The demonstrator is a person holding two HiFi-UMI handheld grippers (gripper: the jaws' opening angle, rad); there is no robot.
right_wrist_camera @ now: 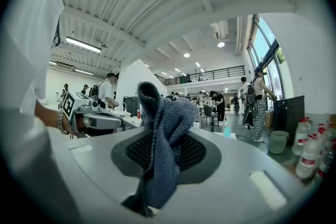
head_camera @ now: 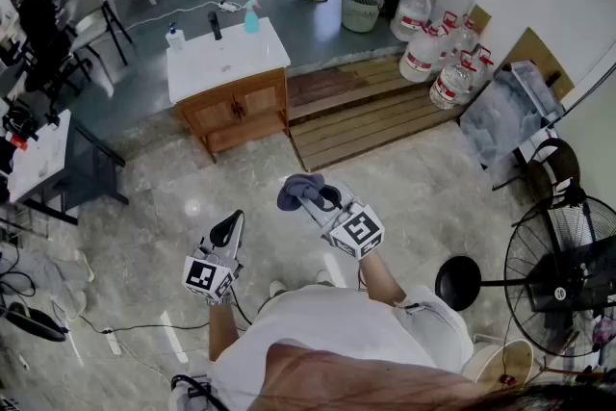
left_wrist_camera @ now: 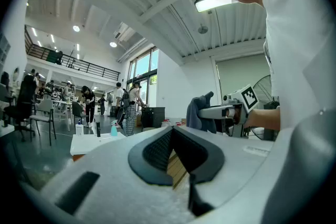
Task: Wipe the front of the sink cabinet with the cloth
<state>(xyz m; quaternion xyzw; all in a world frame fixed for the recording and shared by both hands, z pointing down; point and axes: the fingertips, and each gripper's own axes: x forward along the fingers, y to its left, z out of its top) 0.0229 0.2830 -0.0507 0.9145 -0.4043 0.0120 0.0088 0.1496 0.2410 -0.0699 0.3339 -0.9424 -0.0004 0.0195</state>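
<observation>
The fingers of the right gripper [head_camera: 306,192] pinch the blue cloth [head_camera: 295,188], mid frame. The left gripper [head_camera: 234,223] has its fingers closed on nothing. The sink cabinet [head_camera: 234,109] stands well apart, upper left (bare floor [head_camera: 183,197] between, wood planks [head_camera: 371,115] beside it).

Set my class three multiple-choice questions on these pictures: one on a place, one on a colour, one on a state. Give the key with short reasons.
1. Where is the sink cabinet?
A) ahead, across the floor
B) directly underfoot
C) overhead

2. What colour is the cloth?
A) red
B) blue-grey
C) yellow

3. The right gripper is:
A) open
B) shut, empty
C) shut on the cloth

Key:
1. A: bare floor lies between it and both grippers.
2. B: it shows blue-grey in every view.
3. C: the cloth is pinched between its fingers.
</observation>
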